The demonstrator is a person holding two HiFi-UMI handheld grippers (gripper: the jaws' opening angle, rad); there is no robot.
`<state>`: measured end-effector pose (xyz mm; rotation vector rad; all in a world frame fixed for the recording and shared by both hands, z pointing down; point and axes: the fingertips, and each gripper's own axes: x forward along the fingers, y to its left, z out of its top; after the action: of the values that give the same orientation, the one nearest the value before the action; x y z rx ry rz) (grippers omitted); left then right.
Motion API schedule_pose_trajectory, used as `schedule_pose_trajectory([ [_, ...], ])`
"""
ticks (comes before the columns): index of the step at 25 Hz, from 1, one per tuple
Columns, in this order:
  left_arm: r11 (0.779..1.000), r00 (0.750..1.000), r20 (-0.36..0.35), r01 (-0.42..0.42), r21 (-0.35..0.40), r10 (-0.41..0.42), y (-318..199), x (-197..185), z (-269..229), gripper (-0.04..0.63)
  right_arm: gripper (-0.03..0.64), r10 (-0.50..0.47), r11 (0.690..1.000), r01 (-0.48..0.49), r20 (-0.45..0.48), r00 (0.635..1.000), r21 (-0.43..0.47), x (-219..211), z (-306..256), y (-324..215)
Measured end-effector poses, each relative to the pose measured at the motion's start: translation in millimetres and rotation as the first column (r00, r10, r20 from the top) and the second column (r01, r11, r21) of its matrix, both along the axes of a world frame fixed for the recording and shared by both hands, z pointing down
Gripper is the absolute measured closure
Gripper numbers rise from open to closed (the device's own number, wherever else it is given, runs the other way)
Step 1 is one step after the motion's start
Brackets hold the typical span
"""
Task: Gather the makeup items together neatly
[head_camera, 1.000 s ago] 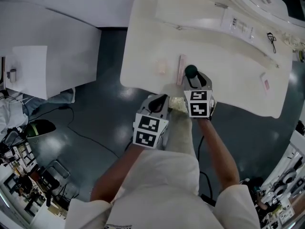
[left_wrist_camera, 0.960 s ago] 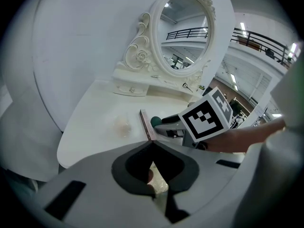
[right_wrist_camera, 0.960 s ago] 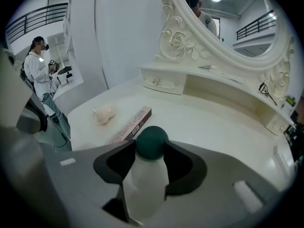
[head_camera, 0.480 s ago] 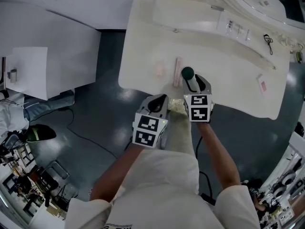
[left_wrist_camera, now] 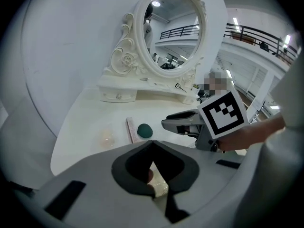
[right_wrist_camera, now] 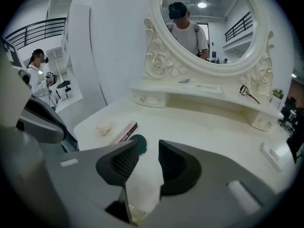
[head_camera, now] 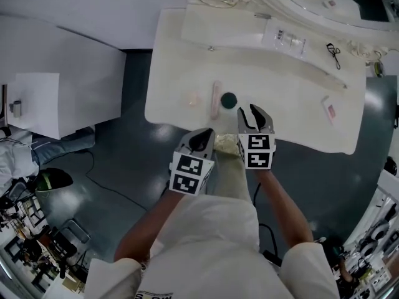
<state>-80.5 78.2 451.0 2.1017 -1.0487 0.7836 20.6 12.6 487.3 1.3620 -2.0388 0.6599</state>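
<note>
Three makeup items lie close together near the white dressing table's front left edge (head_camera: 163,114): a pale pink lump (head_camera: 193,98), a long pink box (head_camera: 216,99) and a dark green round sponge (head_camera: 229,99). My right gripper (head_camera: 252,109) sits just right of the sponge, drawn back from it. Its jaws are closing with nothing between them. In the right gripper view the sponge (right_wrist_camera: 139,142) shows partly behind the left jaw, next to the box (right_wrist_camera: 124,132). My left gripper (head_camera: 202,136) hangs off the table's front edge, shut and empty.
An ornate oval mirror (left_wrist_camera: 175,30) stands on a raised shelf (head_camera: 249,36) at the table's back. A black clip (head_camera: 333,53) lies on the shelf and a small pink-and-white card (head_camera: 328,109) on the table's right. A cushioned stool (head_camera: 229,167) is below me.
The green sponge was between my right gripper's jaws; now it rests alone on the table beside the box. The right gripper has drawn back from it.
</note>
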Motion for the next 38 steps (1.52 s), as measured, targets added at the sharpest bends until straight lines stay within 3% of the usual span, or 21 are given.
schedule_pose_trajectory([
  [11,0.996,0.997,0.003,-0.077,0.042,0.077,-12,54,-17,0.595,0.599,0.05,0.998,-0.051,0.015,0.999,0.037,41,-21,7],
  [23,0.987,0.988,-0.008,-0.157,0.043,0.157,-17,123,-16,0.595,0.604,0.097,0.993,-0.099,0.033,0.995,0.065,102,-27,8],
  [38,0.965,0.965,-0.016,-0.262,0.024,0.262,-26,188,-8,0.595,0.604,0.247,0.965,-0.249,0.027,0.969,0.08,187,-25,-1],
])
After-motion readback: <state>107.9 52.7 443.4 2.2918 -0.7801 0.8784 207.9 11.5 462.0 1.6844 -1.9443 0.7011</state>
